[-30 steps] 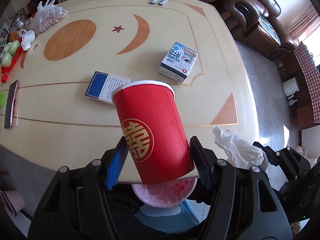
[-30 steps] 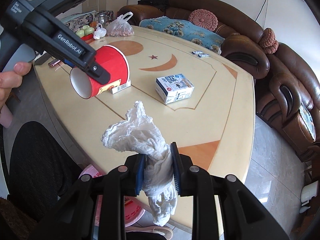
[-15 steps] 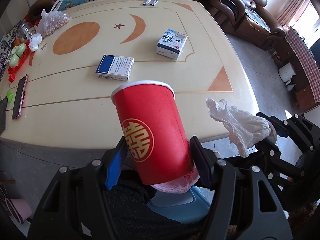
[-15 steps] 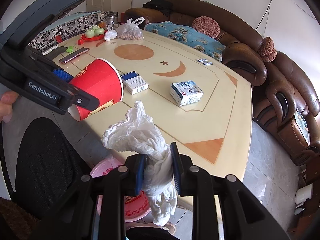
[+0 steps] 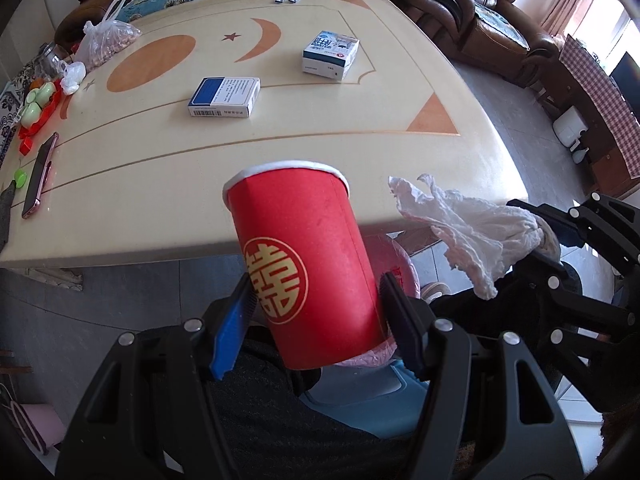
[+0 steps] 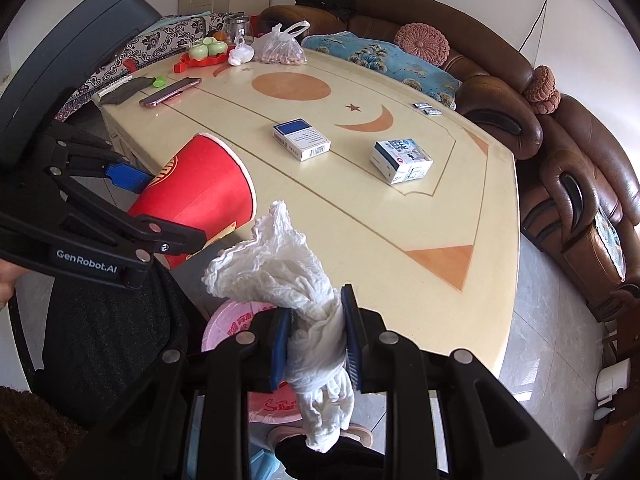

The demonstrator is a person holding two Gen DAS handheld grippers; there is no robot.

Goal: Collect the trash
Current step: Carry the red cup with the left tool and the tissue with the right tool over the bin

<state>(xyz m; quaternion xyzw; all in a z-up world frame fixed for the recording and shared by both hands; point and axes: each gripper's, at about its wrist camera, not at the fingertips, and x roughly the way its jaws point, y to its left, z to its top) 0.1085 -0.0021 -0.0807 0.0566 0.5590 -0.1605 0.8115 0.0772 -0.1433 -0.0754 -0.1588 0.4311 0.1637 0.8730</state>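
- The red paper cup point(image 5: 304, 268), printed with a gold double-happiness emblem, sits clamped between the two fingers of the left gripper point(image 5: 316, 320), tilted with its white rim toward 12 o'clock, off the near edge of the table point(image 5: 360, 160).
- In the right wrist view the same cup point(image 6: 196, 196) lies at 9 o'clock, its mouth pointing toward the tabletop.
- The crumpled white tissue point(image 6: 296, 288) is pinched at its twisted middle by the right gripper point(image 6: 316, 344); one ruffled end fans up, the other hangs below the blue pads.
- From the left wrist camera the tissue point(image 5: 468, 228) shows at 3 o'clock, beside the cup and apart from it.
- Below both grippers a pink-lined trash bin point(image 6: 232, 328) stands on the floor by the table edge.
- On the table, a blue-and-white cigarette pack point(image 5: 224, 96) lies at 11 o'clock and a small milk carton point(image 5: 330, 54) on its side at 12 o'clock, well apart.
- A pink phone point(image 5: 38, 178) rests at 9 o'clock; a plastic bag of nuts point(image 5: 106, 42) sits at the far left corner.
- A brown leather sofa point(image 6: 560, 152) curves around the table's far side.
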